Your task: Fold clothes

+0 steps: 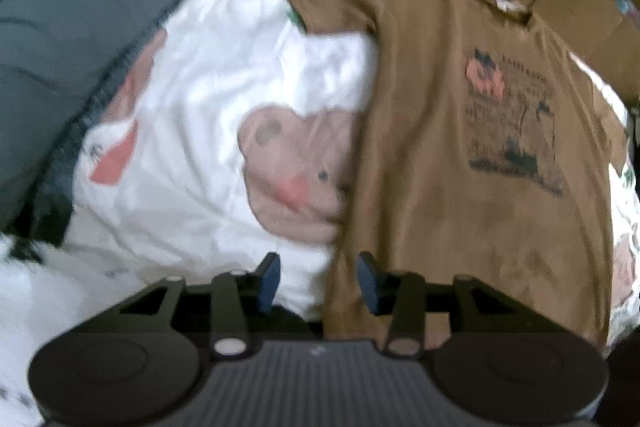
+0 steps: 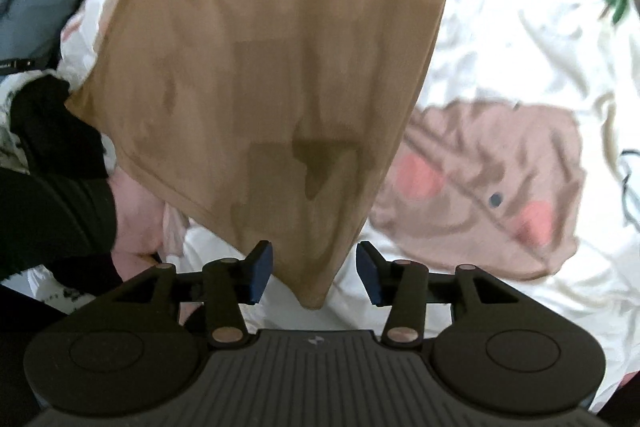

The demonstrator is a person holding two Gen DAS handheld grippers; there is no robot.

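A brown T-shirt (image 1: 460,155) lies spread face-up, its printed graphic (image 1: 512,119) showing, on a white cartoon-print bedspread (image 1: 208,99), laid flat so that it can be folded. The left gripper (image 1: 318,281) hangs above the shirt's near left edge with its blue pads (image 1: 269,279) apart and nothing pressed between them; the hem's side edge runs just under the gap. The right gripper (image 2: 314,275) is likewise parted over the opposite bottom corner of the shirt (image 2: 312,287), which sits between the fingers without being pinched. With both sets of tongs open and pointing steeply down at the two lower corners, the cloth appears to rest on the bed under its own weight, and the shirt looks smoothed out ready for a first fold, which does not seem to have been made: both short sleeves are out to the sides. A dark cushioned surface (image 1: 60,7) borders the bedding on one side, and a person's dark sleeve (image 2: 52,155) shows at the edge of the right wrist view. Both views are somewhat blurred.
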